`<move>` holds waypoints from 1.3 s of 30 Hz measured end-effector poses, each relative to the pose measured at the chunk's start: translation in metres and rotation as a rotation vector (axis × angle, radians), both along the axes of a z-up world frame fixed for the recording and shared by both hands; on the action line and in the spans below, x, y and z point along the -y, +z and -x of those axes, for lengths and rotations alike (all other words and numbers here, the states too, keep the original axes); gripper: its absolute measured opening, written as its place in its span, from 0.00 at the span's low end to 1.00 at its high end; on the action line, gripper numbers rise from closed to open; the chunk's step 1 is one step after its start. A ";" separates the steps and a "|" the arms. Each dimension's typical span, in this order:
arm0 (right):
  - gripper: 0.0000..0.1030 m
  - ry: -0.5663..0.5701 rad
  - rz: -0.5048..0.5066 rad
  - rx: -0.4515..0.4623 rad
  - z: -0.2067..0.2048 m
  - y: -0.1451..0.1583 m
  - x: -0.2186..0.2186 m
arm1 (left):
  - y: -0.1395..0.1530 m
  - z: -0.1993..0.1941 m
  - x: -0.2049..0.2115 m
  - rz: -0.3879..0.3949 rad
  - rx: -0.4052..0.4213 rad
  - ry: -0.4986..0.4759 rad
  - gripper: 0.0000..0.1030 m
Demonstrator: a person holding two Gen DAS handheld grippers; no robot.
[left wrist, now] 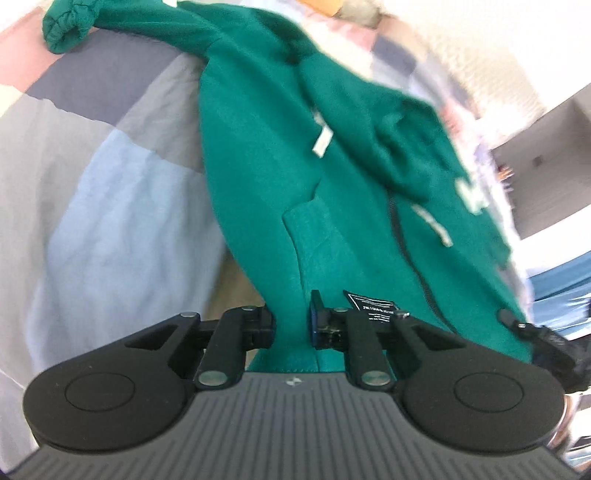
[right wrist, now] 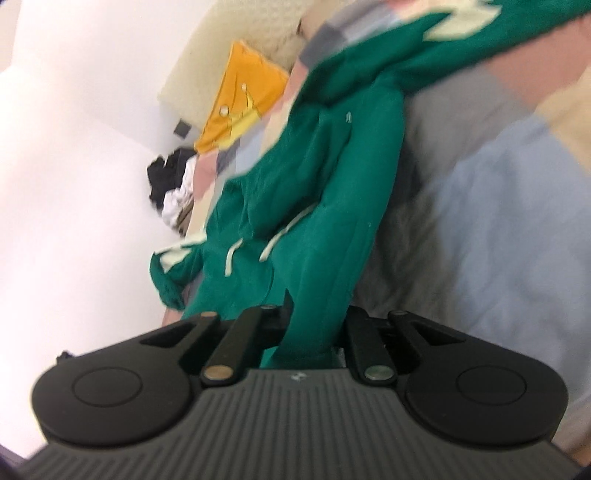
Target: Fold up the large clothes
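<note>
Left claw (left wrist: pixel 291 325) pinching the green hoodie's (left wrist: pixel 280 155) hem; right claw (right wrist: pixel 314 328) clamped on another bunch of the same fabric. Hoodie hanging stretched above the patchwork bed cover (left wrist: pixel 110 192), its cuff (left wrist: pixel 62 29) resting on it. Yellow pillow (right wrist: pixel 240 99) beyond the hoodie, near the wall.

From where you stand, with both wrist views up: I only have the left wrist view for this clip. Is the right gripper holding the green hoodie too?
Observer: Yes. The right gripper is shut on a fold of the green hoodie, just as the left gripper is in your view.
Operator: Anything else on the bed that I can't see?
Observer: A yellow cushion lies near the wall, beyond the hoodie.
Operator: More laundry waiting?
Observer: A dark and white pile of clothes sits past the cushion at the edge of the patchwork bedspread.
</note>
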State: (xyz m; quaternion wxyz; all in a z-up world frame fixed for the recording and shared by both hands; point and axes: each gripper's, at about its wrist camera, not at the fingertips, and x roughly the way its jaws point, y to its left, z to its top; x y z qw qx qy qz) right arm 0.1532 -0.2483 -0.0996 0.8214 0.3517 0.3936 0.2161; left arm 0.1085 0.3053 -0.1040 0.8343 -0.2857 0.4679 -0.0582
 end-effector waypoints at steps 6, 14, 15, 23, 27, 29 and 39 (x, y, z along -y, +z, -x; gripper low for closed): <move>0.10 -0.078 0.081 0.048 0.016 0.033 0.029 | 0.016 0.023 0.036 0.058 0.006 -0.032 0.17; 0.13 -0.087 0.190 -0.165 0.016 -0.018 0.026 | -0.010 0.015 0.064 -0.094 -0.164 -0.014 0.21; 0.15 -0.081 0.204 -0.177 0.017 -0.022 0.024 | -0.014 0.014 0.062 -0.101 -0.177 -0.008 0.22; 0.45 -0.081 0.290 -0.193 0.025 -0.016 0.024 | -0.018 0.026 0.061 -0.173 -0.192 -0.014 0.52; 0.64 -0.128 0.277 -0.177 0.029 -0.006 0.030 | -0.008 0.036 0.050 -0.174 -0.154 0.012 0.60; 0.64 -0.147 0.293 -0.133 0.029 0.005 0.030 | 0.005 0.040 0.049 -0.171 -0.115 0.014 0.61; 0.64 -0.097 0.385 0.178 -0.012 0.047 -0.032 | 0.051 -0.001 0.077 -0.154 0.070 0.038 0.65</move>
